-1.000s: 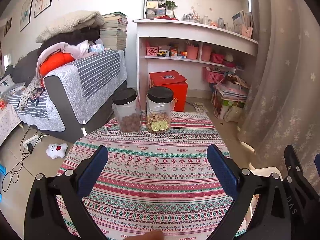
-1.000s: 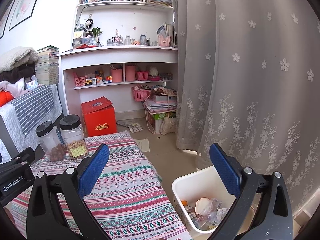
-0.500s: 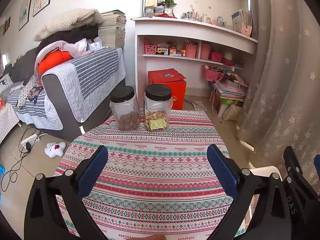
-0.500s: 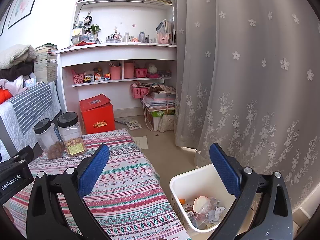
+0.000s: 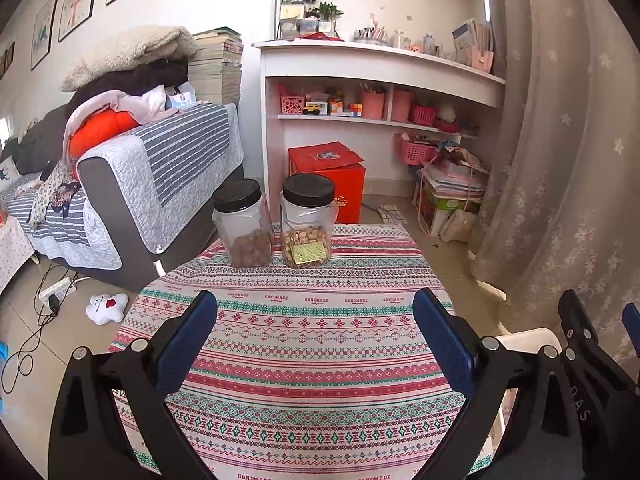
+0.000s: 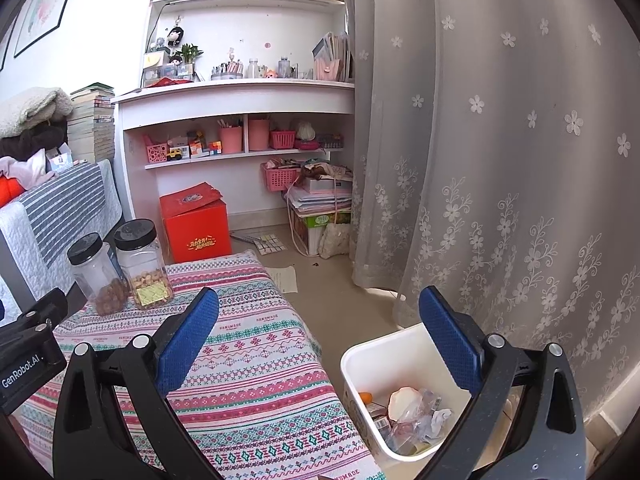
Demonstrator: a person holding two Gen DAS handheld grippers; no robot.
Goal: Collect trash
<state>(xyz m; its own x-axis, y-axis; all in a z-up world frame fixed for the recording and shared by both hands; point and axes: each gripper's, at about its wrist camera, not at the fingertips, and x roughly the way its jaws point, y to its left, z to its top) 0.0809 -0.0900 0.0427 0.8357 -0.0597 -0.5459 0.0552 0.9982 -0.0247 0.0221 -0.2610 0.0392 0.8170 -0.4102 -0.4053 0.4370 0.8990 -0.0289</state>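
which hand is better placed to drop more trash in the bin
Right. The right hand-held gripper is open just above the white bin beside the table; the left hand-held gripper is open over the tablecloth.

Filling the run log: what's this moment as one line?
left gripper: open, empty | right gripper: open, empty | white bin: holds trash | two jars: on table
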